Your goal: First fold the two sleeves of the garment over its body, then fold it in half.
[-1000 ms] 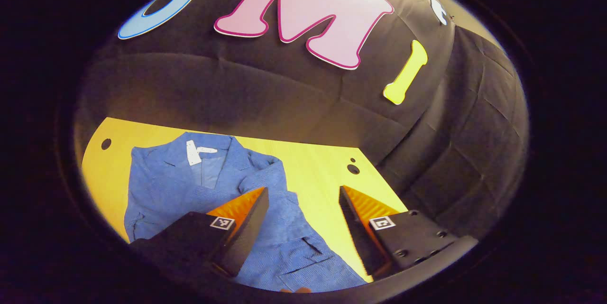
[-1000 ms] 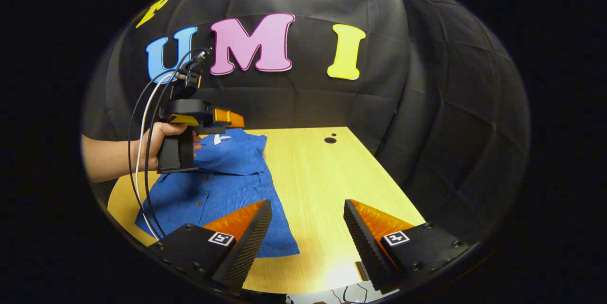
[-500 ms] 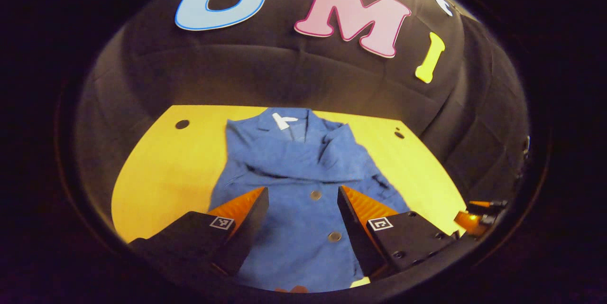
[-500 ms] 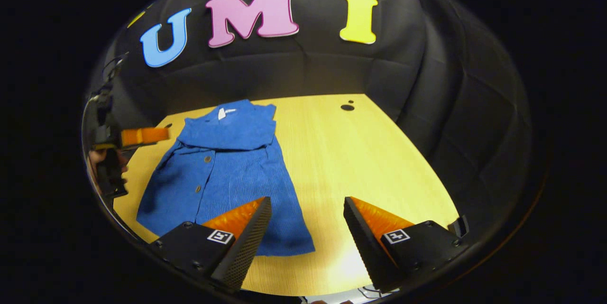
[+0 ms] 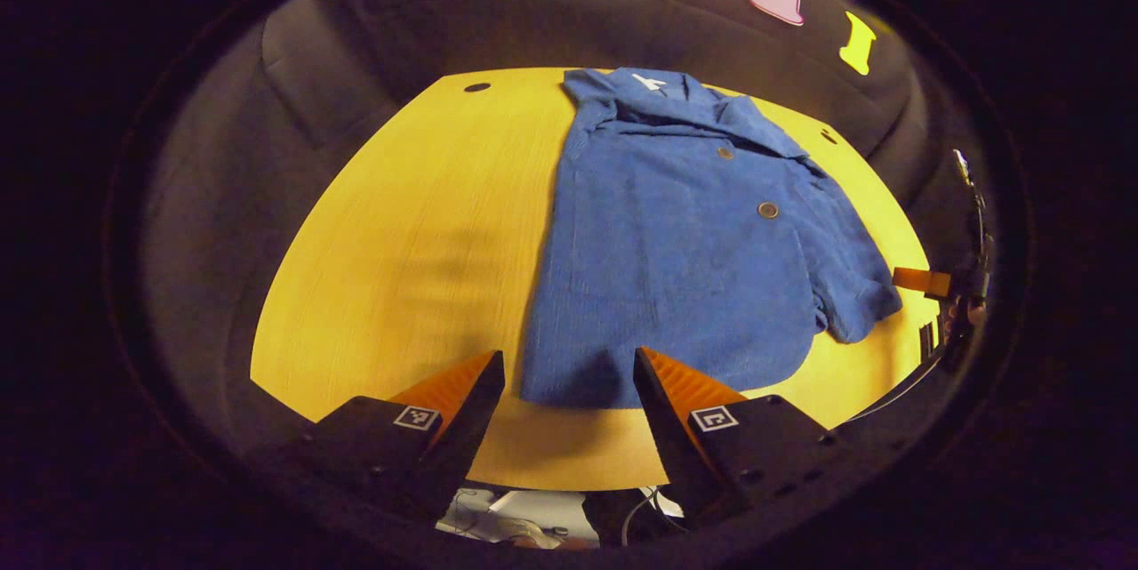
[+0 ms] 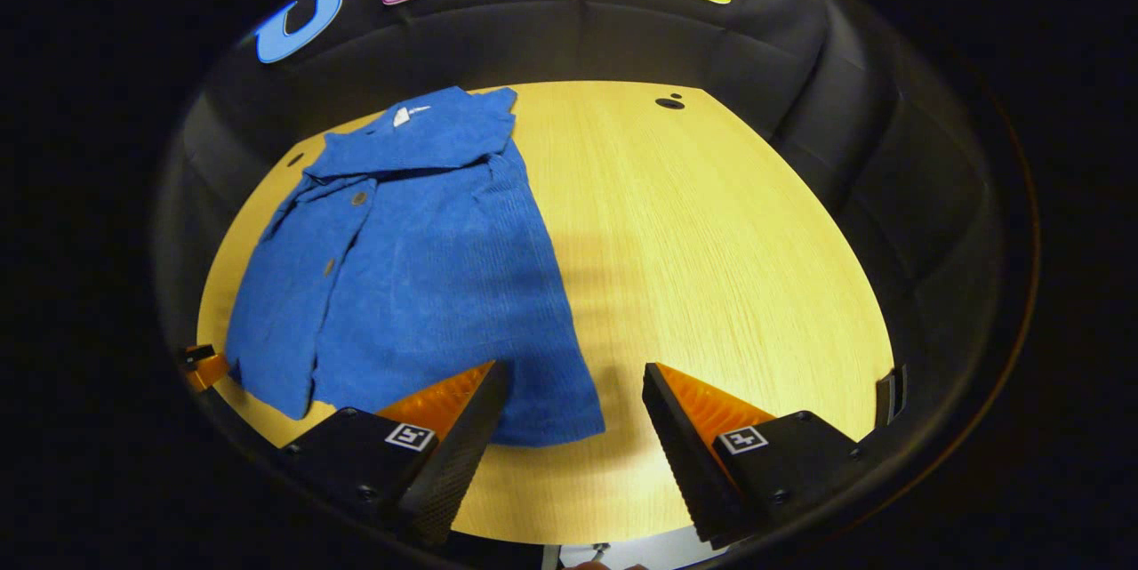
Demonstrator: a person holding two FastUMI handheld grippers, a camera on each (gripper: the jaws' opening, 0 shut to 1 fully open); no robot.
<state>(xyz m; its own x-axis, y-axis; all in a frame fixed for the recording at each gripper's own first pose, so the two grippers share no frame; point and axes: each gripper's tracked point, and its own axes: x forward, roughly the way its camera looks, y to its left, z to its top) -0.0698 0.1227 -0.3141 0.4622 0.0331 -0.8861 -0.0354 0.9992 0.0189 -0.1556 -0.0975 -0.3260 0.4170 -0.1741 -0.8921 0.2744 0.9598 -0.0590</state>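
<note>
Shirt (image 5: 685,241) flat on table (image 5: 400,241), sleeves look folded in; hem just ahead of both grippers. Left gripper (image 5: 569,392) wide, empty; right gripper (image 6: 576,405) wide, empty, hem corner between fingers. Next, likely: pinch both hem corners evenly, lift low, carry toward collar, keep edges aligned.

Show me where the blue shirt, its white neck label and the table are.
blue shirt (image 6: 427,285): right gripper view, middle of the body panel.
white neck label (image 5: 646,82): left gripper view, on the tag inside the collar.
table (image 6: 711,268): right gripper view, bare wood right of the shirt.
</note>
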